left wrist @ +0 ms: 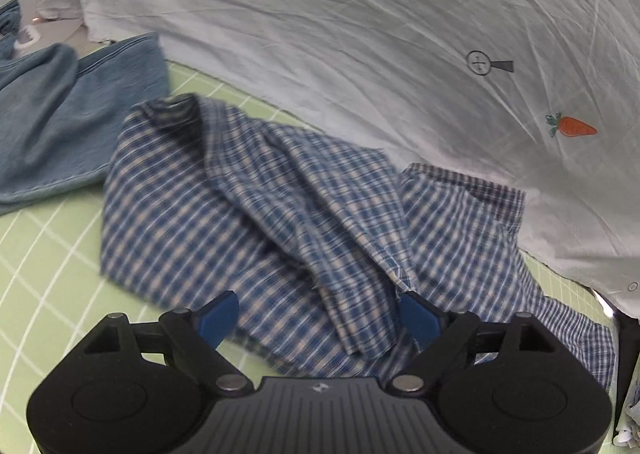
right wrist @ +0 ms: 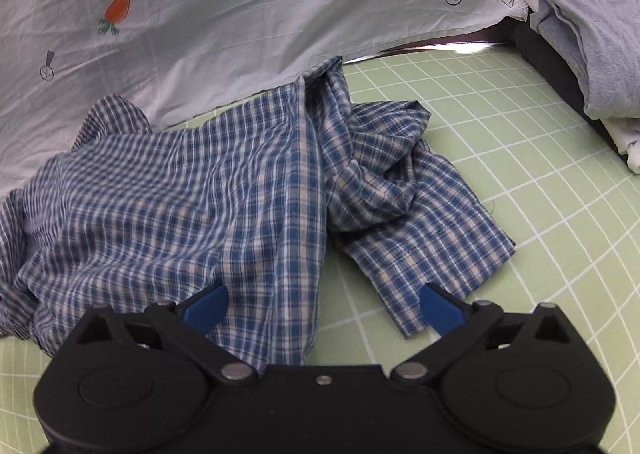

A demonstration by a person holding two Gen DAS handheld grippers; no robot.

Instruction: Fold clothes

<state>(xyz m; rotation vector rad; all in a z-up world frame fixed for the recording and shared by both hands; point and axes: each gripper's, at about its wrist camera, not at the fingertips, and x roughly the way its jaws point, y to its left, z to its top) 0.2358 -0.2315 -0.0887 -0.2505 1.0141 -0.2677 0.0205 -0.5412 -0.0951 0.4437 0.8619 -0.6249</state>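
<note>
A blue and white checked shirt [left wrist: 256, 214] lies crumpled on the green grid mat [left wrist: 44, 262]. In the left wrist view my left gripper [left wrist: 318, 320] hovers over the shirt's near edge, jaws wide apart; a folded ridge of cloth runs between the blue pads [left wrist: 218, 318] without being pinched. In the right wrist view the same checked shirt [right wrist: 192, 198] spreads to the left, one sleeve [right wrist: 432, 238] reaching right. My right gripper [right wrist: 324, 308] is open above the shirt's hem and the sleeve cuff, with nothing gripped.
A blue denim garment [left wrist: 60, 122] lies on the mat to the left. A white sheet [left wrist: 360, 54] with a carrot print covers the back. At the right, folded grey clothes [right wrist: 600, 42] rest on a dark box [right wrist: 560, 74]. Bare green mat [right wrist: 540, 182] shows to the right.
</note>
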